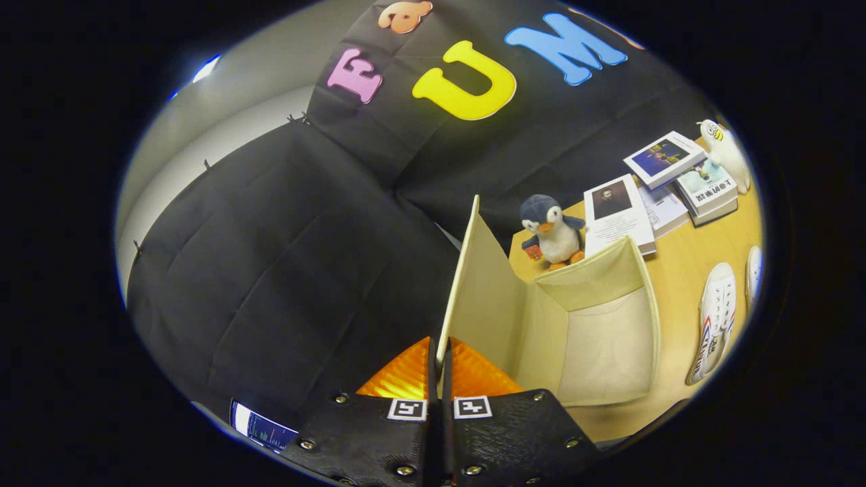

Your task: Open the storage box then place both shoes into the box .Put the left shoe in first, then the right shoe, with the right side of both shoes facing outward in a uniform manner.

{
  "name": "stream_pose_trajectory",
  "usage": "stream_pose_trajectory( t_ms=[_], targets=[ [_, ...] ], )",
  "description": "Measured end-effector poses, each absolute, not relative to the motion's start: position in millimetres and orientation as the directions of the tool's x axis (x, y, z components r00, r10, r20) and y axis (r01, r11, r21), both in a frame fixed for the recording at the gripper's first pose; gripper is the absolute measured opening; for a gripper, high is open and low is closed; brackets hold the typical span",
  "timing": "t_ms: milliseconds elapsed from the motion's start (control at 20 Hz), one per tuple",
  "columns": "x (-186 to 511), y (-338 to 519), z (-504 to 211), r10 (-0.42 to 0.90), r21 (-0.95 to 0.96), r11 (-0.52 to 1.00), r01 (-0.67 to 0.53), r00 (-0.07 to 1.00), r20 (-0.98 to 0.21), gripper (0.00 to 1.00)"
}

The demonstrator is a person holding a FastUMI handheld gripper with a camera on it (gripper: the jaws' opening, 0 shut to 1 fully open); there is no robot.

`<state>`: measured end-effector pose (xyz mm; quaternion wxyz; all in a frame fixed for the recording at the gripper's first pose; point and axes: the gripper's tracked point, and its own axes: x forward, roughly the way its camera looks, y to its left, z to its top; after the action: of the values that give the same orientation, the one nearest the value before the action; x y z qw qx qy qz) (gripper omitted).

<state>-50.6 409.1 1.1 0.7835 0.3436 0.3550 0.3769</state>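
A cream fabric storage box (609,338) stands on the wooden table (683,277), its inside bare. Its lid (477,284) is swung up and stands on edge. My gripper (440,362) is shut on the lid's near edge, both fingers pressing the thin flap between them. Two white shoes lie on the table to the right of the box: one (714,321) shows in full with coloured side markings, the other (754,270) peeks out beyond it.
A plush penguin (553,232) stands just behind the box. Several books (666,179) and a small white plush figure (727,152) lie farther back on the table. A lit screen (260,427) shows low to the left of the fingers.
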Motion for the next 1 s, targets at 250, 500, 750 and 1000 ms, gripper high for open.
stream_pose_trajectory(
  t_ms=[250,500,750,1000],
  targets=[
    [-56.4,447.3,3.3,0.855,0.799,0.462,-0.385,0.431,-0.287,0.00],
    [-66.9,490.1,3.5,0.881,0.791,0.438,-0.427,0.379,-0.283,0.16],
    [-72.6,512.4,-7.0,0.880,0.741,0.460,-0.489,0.364,-0.306,0.56],
    [-59.4,491.0,-25.6,0.835,0.666,0.543,-0.512,0.417,-0.360,0.97]
  ],
)
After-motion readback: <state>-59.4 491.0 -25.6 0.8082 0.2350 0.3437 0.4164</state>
